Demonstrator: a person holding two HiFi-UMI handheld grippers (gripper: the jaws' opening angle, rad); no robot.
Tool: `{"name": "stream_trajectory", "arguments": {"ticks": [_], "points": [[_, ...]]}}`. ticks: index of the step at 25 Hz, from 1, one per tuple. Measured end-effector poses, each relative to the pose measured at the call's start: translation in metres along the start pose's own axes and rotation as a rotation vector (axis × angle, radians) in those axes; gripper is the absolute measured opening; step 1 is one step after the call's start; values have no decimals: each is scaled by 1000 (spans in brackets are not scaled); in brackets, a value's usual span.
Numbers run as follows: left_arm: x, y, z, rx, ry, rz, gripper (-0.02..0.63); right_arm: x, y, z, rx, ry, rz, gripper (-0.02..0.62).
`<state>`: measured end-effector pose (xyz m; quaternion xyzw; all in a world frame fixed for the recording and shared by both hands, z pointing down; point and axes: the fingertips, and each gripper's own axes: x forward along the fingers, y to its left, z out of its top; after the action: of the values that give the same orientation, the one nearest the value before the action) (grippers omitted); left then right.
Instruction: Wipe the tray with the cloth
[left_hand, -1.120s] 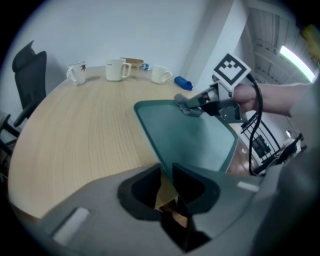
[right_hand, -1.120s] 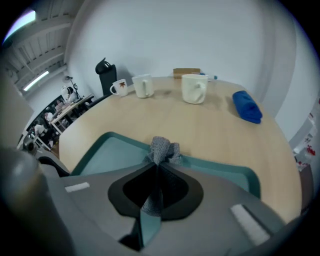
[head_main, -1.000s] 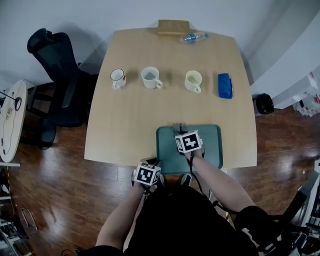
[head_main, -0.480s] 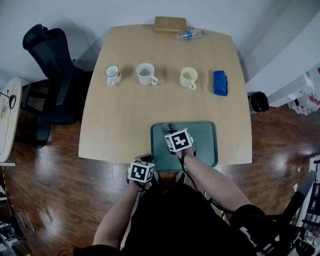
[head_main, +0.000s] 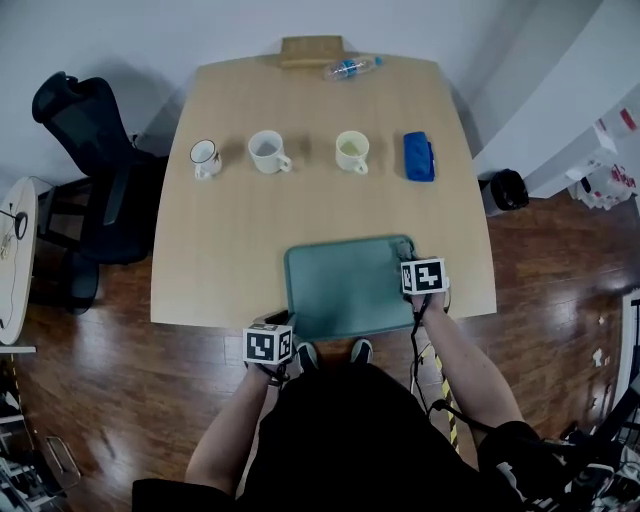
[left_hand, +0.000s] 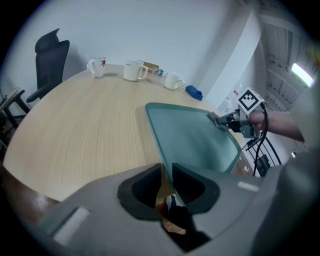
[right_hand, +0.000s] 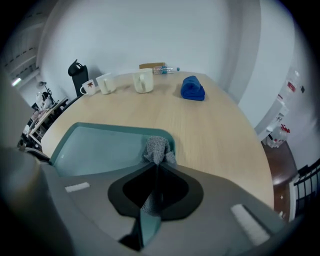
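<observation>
A green tray (head_main: 340, 285) lies on the wooden table at its near edge. My left gripper (head_main: 283, 323) is shut on the tray's near left rim; in the left gripper view the rim (left_hand: 152, 130) runs straight into the gap between the jaws of that gripper (left_hand: 166, 170). My right gripper (head_main: 408, 256) is over the tray's far right corner, shut on a small grey cloth (right_hand: 157, 148). The cloth's bunched end rests in that corner of the tray (right_hand: 100, 150). From the left gripper view, the right gripper (left_hand: 220, 121) shows at the tray's far side.
Three mugs (head_main: 206, 157) (head_main: 268, 151) (head_main: 352, 151) stand in a row across the table's middle, with a folded blue cloth (head_main: 419, 156) to their right. A water bottle (head_main: 350, 68) and a wooden block (head_main: 311, 50) lie at the far edge. An office chair (head_main: 75, 130) stands left.
My right gripper has swept the grey cloth from the tray's left-middle across to its far right corner. The left gripper has stayed on the tray's near left rim.
</observation>
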<state>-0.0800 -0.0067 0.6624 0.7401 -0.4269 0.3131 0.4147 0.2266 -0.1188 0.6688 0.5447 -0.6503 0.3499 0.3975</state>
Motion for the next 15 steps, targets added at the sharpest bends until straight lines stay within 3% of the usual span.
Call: {"name": "stream_trajectory", "arguments": {"ticks": [3,6,11,15], "points": [[-6,1,-6,-16,24,31,79,3,4,-4,-19,17,-12,25],[-6,-4,-15,-12,52,7,77,6,38,-3,-39,21,36,25],[-4,-8,-16,-28,54,-31,38,4,149,7,-105,-6,206,25],[-2,-7,-18,-49,38,-55,37,14,226,-3,-225,30,277,25]]}}
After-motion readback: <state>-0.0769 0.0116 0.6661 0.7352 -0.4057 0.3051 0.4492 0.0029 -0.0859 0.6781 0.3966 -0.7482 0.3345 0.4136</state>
